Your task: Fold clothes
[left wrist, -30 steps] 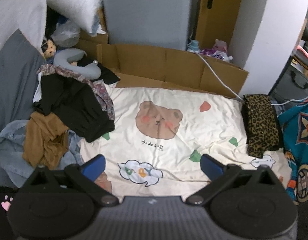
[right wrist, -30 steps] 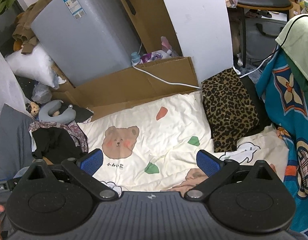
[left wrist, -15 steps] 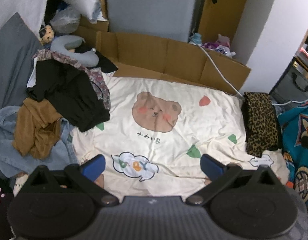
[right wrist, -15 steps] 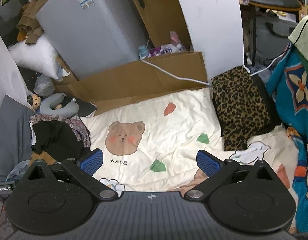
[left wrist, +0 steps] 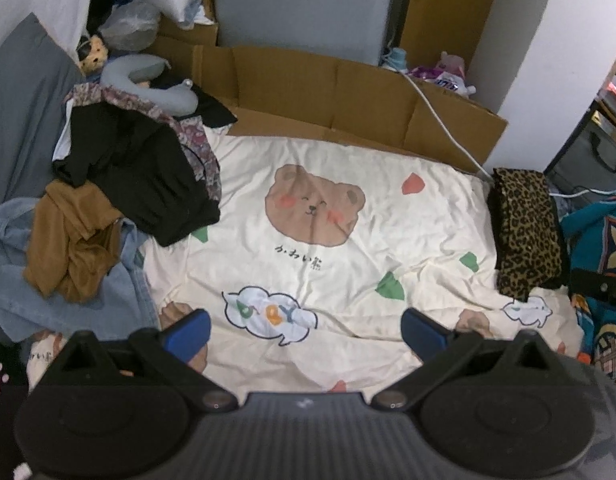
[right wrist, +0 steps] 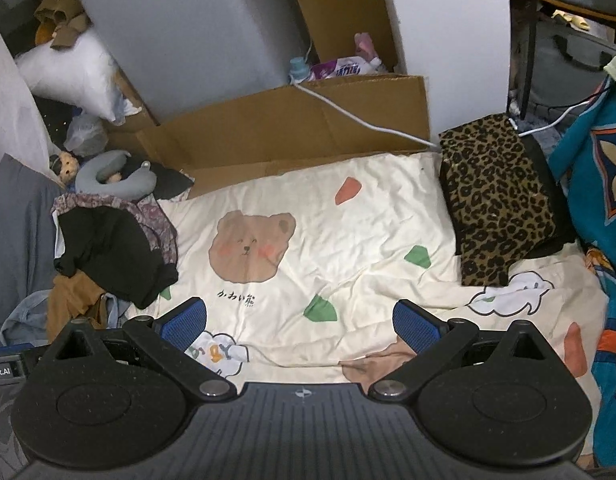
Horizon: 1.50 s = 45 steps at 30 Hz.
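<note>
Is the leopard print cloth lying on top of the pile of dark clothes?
No, the leopard print cloth lies folded at the sheet's right edge, far from the pile of dark clothes on the left.

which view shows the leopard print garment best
The right wrist view: the leopard print garment sits larger there, its folded top face and dark underlayer clearly visible. The left wrist view shows the same garment squeezed against the right edge, narrower and distorted by the fisheye.
</note>
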{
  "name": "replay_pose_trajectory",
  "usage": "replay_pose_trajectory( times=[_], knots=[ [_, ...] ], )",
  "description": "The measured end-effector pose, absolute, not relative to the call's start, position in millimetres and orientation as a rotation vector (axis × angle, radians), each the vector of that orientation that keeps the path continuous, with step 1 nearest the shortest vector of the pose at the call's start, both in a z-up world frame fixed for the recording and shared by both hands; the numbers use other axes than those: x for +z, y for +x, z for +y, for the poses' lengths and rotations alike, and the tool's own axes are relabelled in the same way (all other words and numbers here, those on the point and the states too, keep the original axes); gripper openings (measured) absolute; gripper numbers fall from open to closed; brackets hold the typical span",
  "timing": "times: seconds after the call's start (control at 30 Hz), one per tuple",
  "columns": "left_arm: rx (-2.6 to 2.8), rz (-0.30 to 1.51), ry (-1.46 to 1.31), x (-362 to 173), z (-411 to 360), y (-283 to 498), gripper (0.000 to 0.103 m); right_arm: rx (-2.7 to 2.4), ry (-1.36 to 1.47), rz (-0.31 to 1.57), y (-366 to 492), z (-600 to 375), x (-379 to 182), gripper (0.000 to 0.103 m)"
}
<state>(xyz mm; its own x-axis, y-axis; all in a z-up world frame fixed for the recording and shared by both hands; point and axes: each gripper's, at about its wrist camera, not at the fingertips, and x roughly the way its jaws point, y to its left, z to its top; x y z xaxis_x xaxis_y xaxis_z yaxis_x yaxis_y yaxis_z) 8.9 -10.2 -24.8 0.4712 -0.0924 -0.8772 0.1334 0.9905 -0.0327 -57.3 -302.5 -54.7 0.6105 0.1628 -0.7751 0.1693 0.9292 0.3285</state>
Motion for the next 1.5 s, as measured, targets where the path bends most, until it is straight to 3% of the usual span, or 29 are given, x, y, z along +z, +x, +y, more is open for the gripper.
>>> replay_pose_trajectory(
  times=[1.5],
  knots=[
    [-0.082,1.072,0.109,-30.1,-28.8,5.2,0.102,0.052,0.271,0.957,-61.3,-267.4,-60.4,0.102]
  ],
)
